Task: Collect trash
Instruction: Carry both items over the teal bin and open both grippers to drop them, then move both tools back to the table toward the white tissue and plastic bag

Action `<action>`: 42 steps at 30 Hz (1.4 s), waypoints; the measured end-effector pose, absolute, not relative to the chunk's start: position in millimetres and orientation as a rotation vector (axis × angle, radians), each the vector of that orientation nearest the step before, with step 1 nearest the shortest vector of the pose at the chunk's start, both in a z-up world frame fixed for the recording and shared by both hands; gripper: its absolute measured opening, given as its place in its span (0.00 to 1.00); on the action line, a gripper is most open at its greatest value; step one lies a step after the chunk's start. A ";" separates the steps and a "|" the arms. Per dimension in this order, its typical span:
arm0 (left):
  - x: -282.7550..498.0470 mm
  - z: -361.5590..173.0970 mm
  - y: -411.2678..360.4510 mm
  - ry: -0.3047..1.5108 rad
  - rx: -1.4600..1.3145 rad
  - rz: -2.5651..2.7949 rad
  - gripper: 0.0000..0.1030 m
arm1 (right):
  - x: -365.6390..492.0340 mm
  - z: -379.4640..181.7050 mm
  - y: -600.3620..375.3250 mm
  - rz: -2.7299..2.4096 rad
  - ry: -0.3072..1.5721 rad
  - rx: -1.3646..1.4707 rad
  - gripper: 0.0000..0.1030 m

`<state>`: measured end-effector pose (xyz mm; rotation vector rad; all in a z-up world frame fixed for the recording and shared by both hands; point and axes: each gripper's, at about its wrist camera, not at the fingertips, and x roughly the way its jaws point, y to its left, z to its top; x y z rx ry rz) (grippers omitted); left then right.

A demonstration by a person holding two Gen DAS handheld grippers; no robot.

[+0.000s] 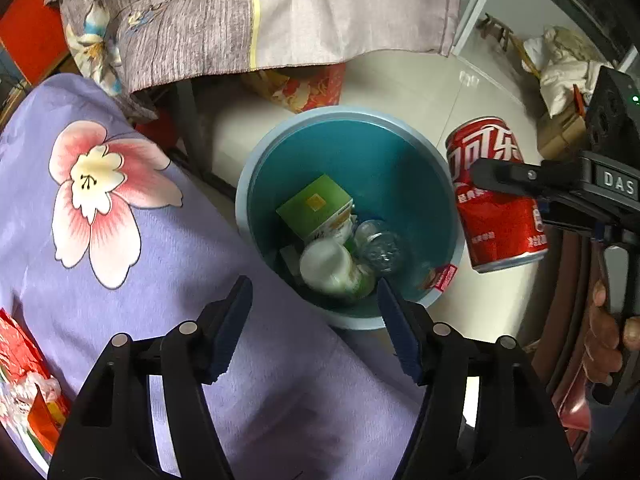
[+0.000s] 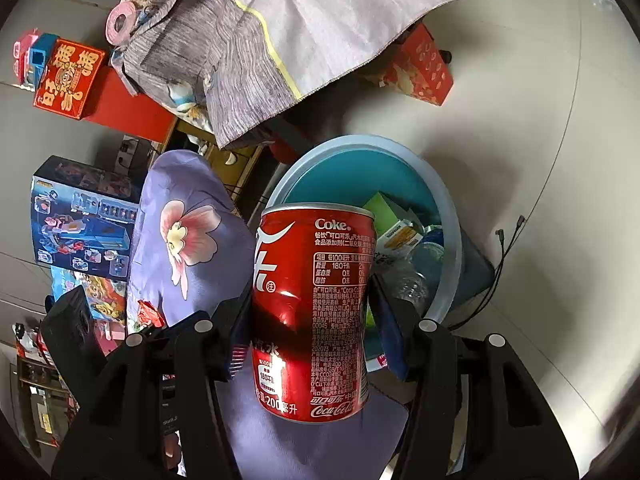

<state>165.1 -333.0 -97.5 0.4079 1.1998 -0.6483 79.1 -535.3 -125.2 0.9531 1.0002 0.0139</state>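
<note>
Left gripper [image 1: 314, 326] above bin [image 1: 450, 184] near rim, jaws wide apart, nothing between. Carton [image 1: 314, 204], bottles inside bin. Right gripper [image 2: 310, 332] clamped on can [image 2: 312, 312], just outside bin's right rim.

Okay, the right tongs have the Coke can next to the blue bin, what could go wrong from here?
1. The red can hangs beside the bin's rim, not over the opening; released now, it would likely hit the floor.
2. The right tongs pinch the can's smooth side, so it may slip.
3. The open left tongs hover over the bin mouth and might block the drop.
</note>
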 end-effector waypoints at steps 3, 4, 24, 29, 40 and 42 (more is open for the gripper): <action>162.0 -94.2 -327.9 1.195 0.395 -0.646 0.69 | 82.3 -125.7 -531.6 0.018 1.009 0.946 0.50; 160.7 -92.4 -325.5 1.189 0.390 -0.645 0.71 | 83.7 -125.8 -530.1 0.019 1.013 0.943 0.50; 154.1 -69.7 -278.4 1.150 0.285 -0.615 0.94 | 90.3 -129.9 -510.2 -0.046 1.094 0.913 0.79; 150.1 -65.3 -268.0 1.143 0.269 -0.607 0.94 | 88.2 -122.9 -500.1 -0.049 1.114 0.885 0.80; 135.6 -47.9 -223.2 1.105 0.217 -0.584 0.95 | 85.7 -98.2 -458.7 -0.043 1.145 0.800 0.88; 131.5 -44.4 -211.2 1.097 0.207 -0.572 0.95 | 86.8 -92.7 -444.5 -0.028 1.157 0.776 0.88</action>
